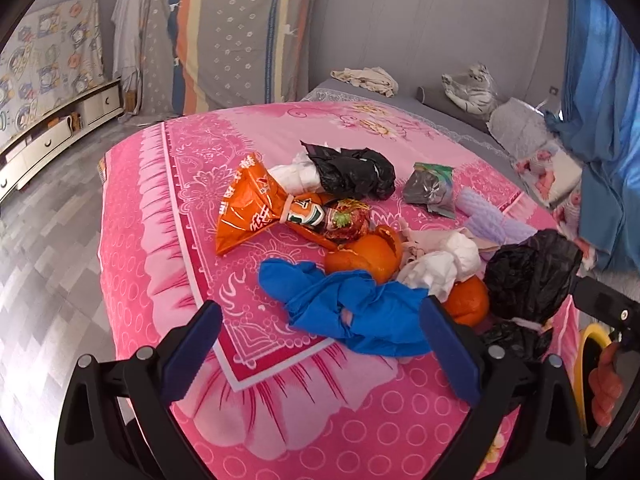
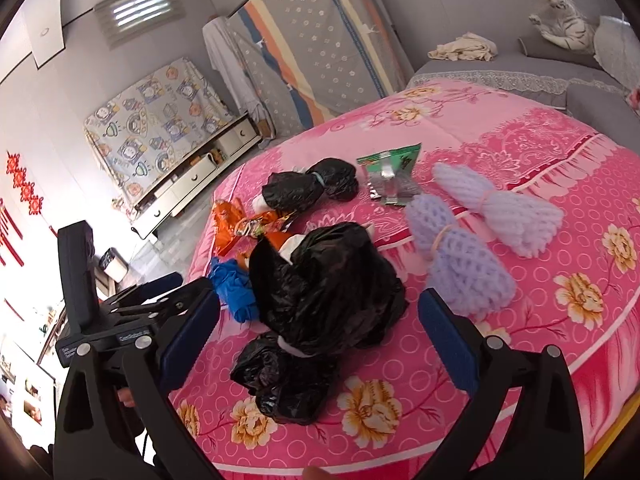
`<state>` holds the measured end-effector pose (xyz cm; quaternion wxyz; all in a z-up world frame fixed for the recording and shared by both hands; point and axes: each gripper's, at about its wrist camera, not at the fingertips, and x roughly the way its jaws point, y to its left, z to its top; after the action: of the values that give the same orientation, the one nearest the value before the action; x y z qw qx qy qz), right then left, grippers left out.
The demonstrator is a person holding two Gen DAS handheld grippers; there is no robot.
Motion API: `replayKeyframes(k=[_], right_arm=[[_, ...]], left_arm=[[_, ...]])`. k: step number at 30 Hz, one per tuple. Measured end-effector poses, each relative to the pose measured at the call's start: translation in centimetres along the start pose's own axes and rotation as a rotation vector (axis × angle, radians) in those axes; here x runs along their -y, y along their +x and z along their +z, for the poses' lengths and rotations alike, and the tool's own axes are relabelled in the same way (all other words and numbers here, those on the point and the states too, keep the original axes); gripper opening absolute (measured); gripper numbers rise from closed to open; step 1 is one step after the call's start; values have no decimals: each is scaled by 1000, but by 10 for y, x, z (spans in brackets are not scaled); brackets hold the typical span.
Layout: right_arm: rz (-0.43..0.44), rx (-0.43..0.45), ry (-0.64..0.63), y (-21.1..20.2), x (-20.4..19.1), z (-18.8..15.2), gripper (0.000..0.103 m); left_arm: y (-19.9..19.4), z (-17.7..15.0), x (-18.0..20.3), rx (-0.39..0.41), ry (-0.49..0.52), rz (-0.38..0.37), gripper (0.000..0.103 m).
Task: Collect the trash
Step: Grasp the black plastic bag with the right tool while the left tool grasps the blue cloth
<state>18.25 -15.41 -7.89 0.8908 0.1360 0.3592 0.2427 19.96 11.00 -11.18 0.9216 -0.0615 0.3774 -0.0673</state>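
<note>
Trash heap on pink floral bed cover (image 1: 168,240). Left hand-held gripper (image 1: 320,344) spread wide, empty, hovering at near edge of crumpled blue glove (image 1: 352,304). Right hand-held gripper (image 2: 320,332) also wide, empty, straddling large black bag (image 2: 328,280). Orange peel (image 1: 364,256) and white tissue (image 1: 440,264) touching glove. Orange snack wrapper (image 1: 248,208), second black bag (image 1: 352,172), foil packet (image 1: 430,190), purple foam nets (image 2: 460,264) farther back.

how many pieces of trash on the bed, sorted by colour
black plastic bags: 2
purple foam nets: 2
orange snack wrapper: 1
orange peel pieces: 2
blue glove: 1
white tissue wad: 1
green and silver packet: 1
total: 10, though the pile may hide more
</note>
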Motion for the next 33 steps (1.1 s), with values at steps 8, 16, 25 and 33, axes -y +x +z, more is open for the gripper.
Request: replayKeyframes(k=[8, 16, 25, 33], right_arm=[[17, -37, 40, 15, 6, 1, 93], [9, -88, 54, 30, 11, -4, 70], [41, -120, 52, 32, 11, -8, 37], [138, -84, 77, -1, 9, -5, 34]], left_arm=[[13, 4, -10, -15, -61, -60, 81], [32, 0, 3, -58, -22, -86, 47], [28, -4, 6, -36, -34, -96, 30], [-2, -7, 0, 24, -61, -150, 28]])
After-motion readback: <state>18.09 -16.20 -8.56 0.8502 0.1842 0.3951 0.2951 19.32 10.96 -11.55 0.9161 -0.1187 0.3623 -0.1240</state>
